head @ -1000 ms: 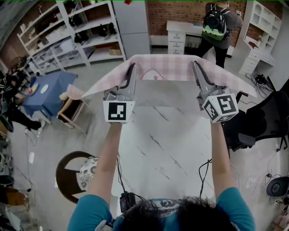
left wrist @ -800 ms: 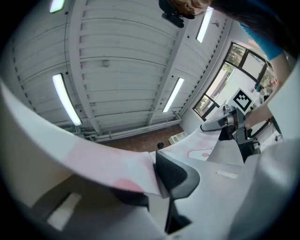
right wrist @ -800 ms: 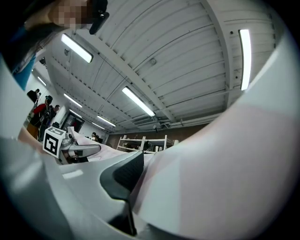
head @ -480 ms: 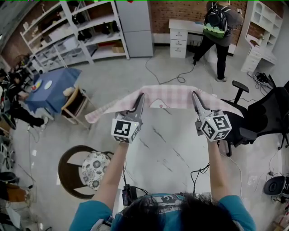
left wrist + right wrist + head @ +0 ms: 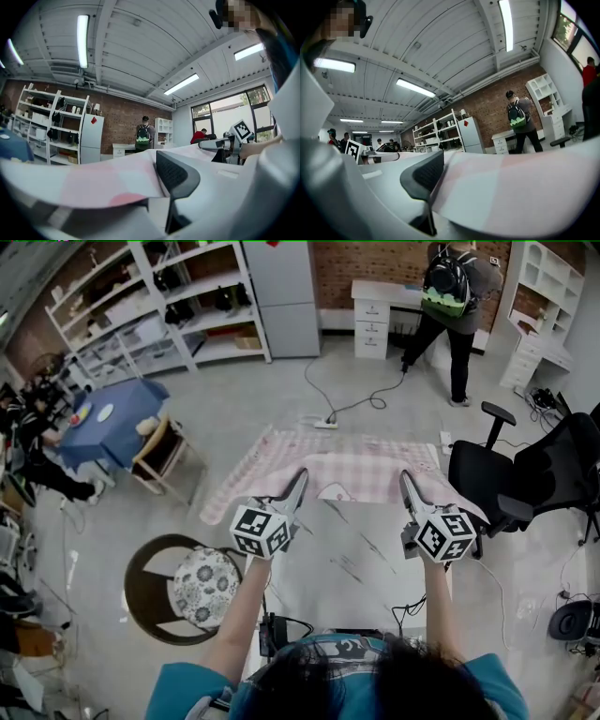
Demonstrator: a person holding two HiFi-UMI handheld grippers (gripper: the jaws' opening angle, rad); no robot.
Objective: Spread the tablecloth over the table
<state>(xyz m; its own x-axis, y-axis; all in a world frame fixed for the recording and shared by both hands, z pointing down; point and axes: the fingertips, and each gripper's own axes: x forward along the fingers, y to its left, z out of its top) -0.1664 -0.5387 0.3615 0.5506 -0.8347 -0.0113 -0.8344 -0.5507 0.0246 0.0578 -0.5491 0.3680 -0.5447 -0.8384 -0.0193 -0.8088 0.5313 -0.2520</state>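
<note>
Both pairs of jaws are pinched shut on the near edge of a pink-and-white checked tablecloth (image 5: 361, 465), with only the thin fabric between their pads. The left gripper (image 5: 300, 480) holds the edge towards its left end and the right gripper (image 5: 405, 478) holds it towards its right end. The two are level with each other and well apart.

In the left gripper view, a dark ribbed pad (image 5: 174, 172) lies on top of the cloth, which runs under it and off to the left. The right gripper view mirrors this: its dark pad (image 5: 423, 177) presses on the cloth, which spreads away to the right.

Seen from the head camera, the person's bare forearms reach forward over a white marble-patterned table (image 5: 375, 573). The cloth is stretched across the far part of the table. Its far portion lies beyond the grippers, and its left corner reaches out past the table's left side. The near part of the tabletop is uncovered.

Around the table are a round chair with a floral cushion (image 5: 199, 585) at left and a black office chair (image 5: 492, 486) at right. White shelves (image 5: 178, 306) stand at the back, and a person with a backpack (image 5: 450, 287) is at a white desk.
</note>
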